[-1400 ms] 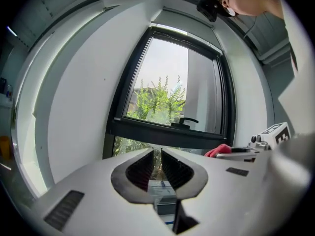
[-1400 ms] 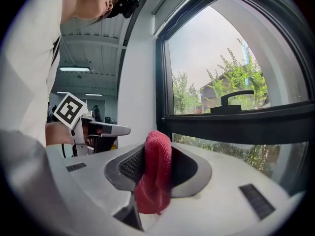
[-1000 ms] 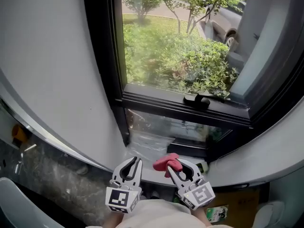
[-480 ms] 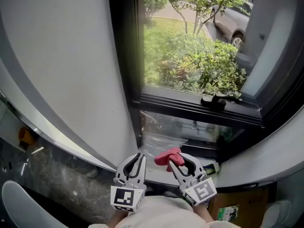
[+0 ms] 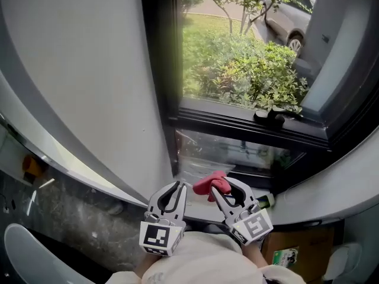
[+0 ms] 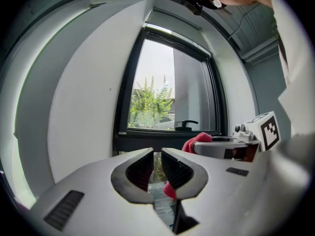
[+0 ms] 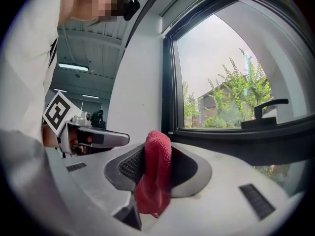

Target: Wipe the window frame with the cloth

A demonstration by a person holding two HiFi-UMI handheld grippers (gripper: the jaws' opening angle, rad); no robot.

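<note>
Fingers (image 7: 130,164) of right gripper (image 7: 158,156) pinch red cloth (image 7: 153,183).

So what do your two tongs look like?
The left tongs and the right tongs are the same: pale grey plastic with curved jaws that leave an oval hole. Inside, the pads are black and ribbed. Each has a white cube at the back, printed with black square markers. No cables show. The person wears a cream-coloured top.
</note>
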